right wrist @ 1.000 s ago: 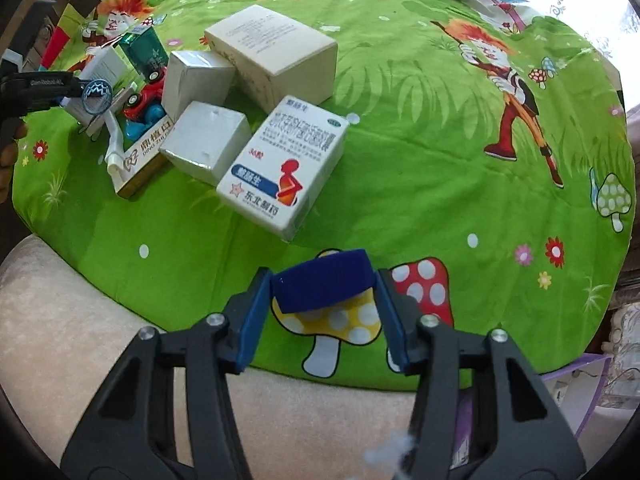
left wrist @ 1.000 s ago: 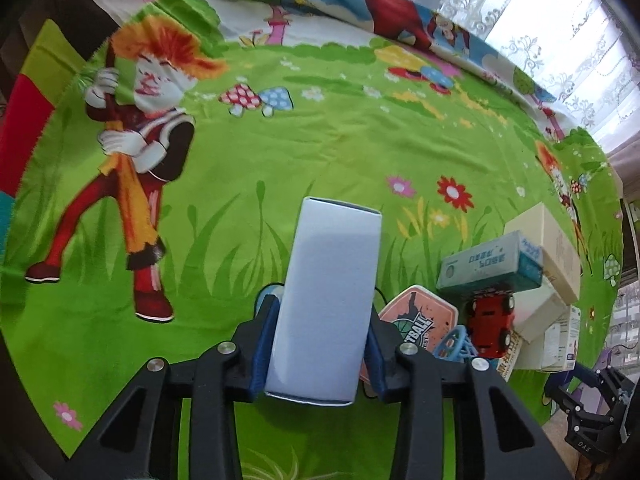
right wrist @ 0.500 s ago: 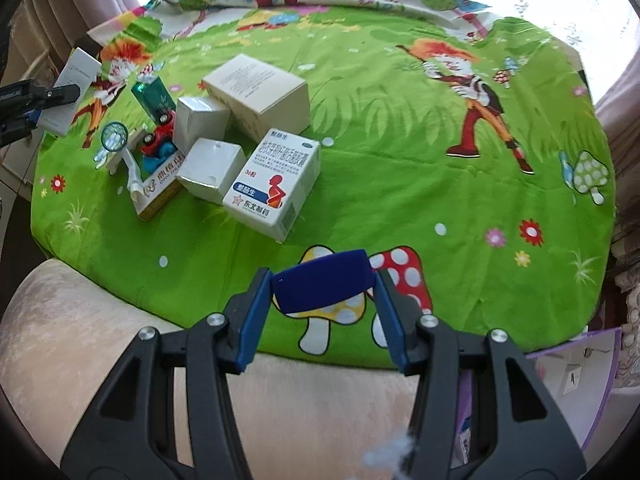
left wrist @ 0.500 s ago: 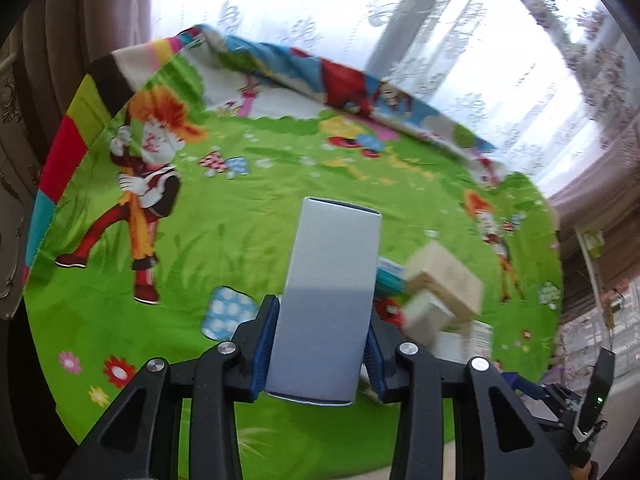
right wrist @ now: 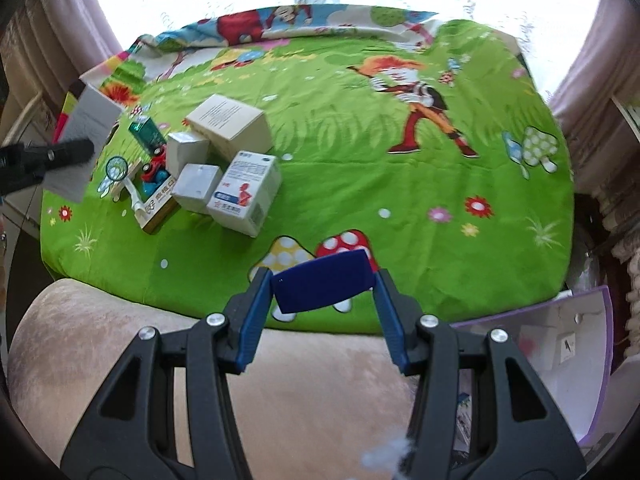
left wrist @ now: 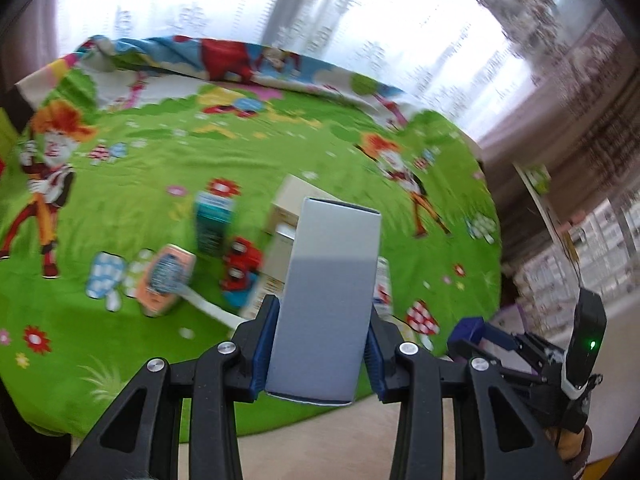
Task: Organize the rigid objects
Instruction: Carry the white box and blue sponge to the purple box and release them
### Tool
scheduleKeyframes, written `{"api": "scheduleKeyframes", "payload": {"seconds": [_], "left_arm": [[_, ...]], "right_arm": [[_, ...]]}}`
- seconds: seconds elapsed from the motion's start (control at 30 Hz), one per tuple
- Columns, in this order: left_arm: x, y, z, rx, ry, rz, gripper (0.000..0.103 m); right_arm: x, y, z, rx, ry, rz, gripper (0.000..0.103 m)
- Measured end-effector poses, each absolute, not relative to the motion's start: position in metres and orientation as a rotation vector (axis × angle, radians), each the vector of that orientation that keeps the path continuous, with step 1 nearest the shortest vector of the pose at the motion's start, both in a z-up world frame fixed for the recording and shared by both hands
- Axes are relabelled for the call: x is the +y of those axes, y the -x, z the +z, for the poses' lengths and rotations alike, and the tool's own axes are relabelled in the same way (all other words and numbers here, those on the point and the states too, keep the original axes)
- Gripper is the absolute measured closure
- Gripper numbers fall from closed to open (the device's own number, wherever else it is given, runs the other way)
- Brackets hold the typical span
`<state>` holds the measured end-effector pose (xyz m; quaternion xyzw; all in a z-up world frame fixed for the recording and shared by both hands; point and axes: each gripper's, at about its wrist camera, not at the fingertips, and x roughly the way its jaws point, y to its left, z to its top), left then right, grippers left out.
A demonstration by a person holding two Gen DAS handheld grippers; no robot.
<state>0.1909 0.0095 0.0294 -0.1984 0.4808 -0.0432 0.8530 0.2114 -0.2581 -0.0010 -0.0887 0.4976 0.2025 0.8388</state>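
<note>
My left gripper (left wrist: 318,350) is shut on a tall pale grey box (left wrist: 328,300), held above the near edge of the green cartoon cloth (left wrist: 140,184). The same grey box (right wrist: 84,148) and left gripper show at the far left of the right wrist view. My right gripper (right wrist: 320,312) is shut on a small dark blue box (right wrist: 322,286) over the cloth's front edge; the right gripper (left wrist: 484,334) also appears at lower right in the left wrist view. On the cloth sits a cluster: a beige carton (right wrist: 230,126), two white cubes (right wrist: 198,186), a medicine box (right wrist: 246,192), a teal box (right wrist: 146,130), a red toy car (right wrist: 156,164).
A beige padded surface (right wrist: 120,320) runs along the cloth's front edge. A purple-edged white bag (right wrist: 560,340) lies at lower right. Lace curtains (left wrist: 360,20) hang behind the cloth. An orange tin (left wrist: 166,284) and a white-handled item (left wrist: 204,304) lie left of the cluster.
Both grippers have risen and pulled back from the cloth, each keeping its box. The left view swung right, so the cluster now lies behind the grey box. The cluster itself has not moved.
</note>
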Motion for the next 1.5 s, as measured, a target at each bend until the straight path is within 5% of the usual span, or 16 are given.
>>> {"api": "scheduleKeyframes", "payload": {"seconds": [0.97,1.5], "left_arm": [[-0.247,-0.214,0.010,1.247,0.215,-0.548,0.063],[-0.295,-0.224,-0.007,1.327,0.252,-0.608,0.059]], "right_arm": [[-0.459,-0.195,0.015,1.006,-0.069,0.086,0.048],[-0.477,-0.202,0.009,1.001,-0.117,0.070,0.047]]}}
